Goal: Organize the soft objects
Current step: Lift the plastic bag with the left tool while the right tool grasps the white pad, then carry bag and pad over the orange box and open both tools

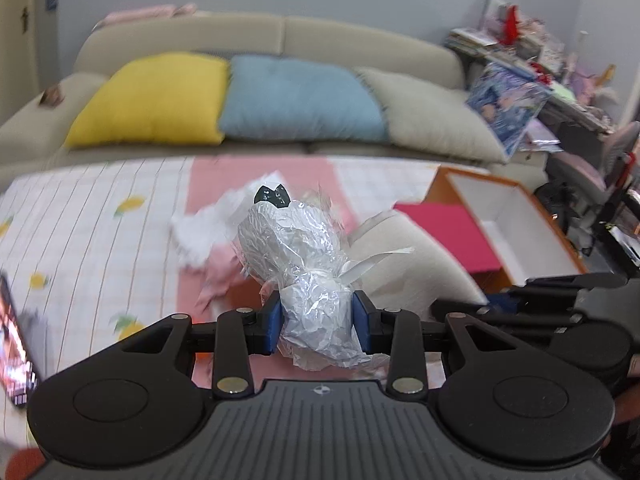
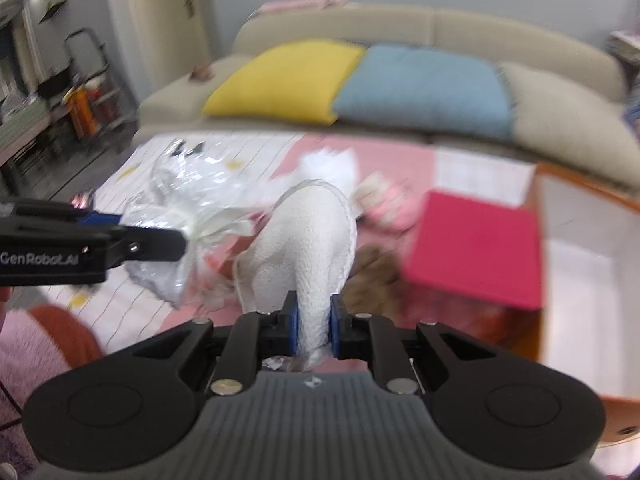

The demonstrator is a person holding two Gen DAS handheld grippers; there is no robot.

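So, roughly mid-task by my read. My left tongs [image 1: 318, 326] are clenched on a plastic-wrapped bundle [image 1: 296, 240] tied w/ a white ribbon, held clear of the surface [image 1: 80, 216] at frame centre. My right tongs [image 2: 313, 330] are clamped on a white plush piece [image 2: 308, 248], also lifted, centre of the right wrist view. Neither is stowed yet. The open orange box [image 2: 576, 280] at right of frame looks like the likely destination, though that's my guess; its white inside shows nothing that I can make out, and a pink lid or flap [image 2: 476, 248] sits at its near edge.

Left on the surface: a white fluffy item [image 1: 192, 240], a pink item [image 2: 388, 208], a brown furry thing [image 2: 372, 268]; blur keeps me from naming them better.

Count: 2 tongs, 2 held items, approx 3 loose soft items, 1 box. On the sofa [image 1: 256, 36] behind: 3 cushions, i.e. 1 yellow cushion [image 1: 156, 100], 1 blue cushion [image 1: 300, 100], 1 beige cushion [image 1: 432, 120].
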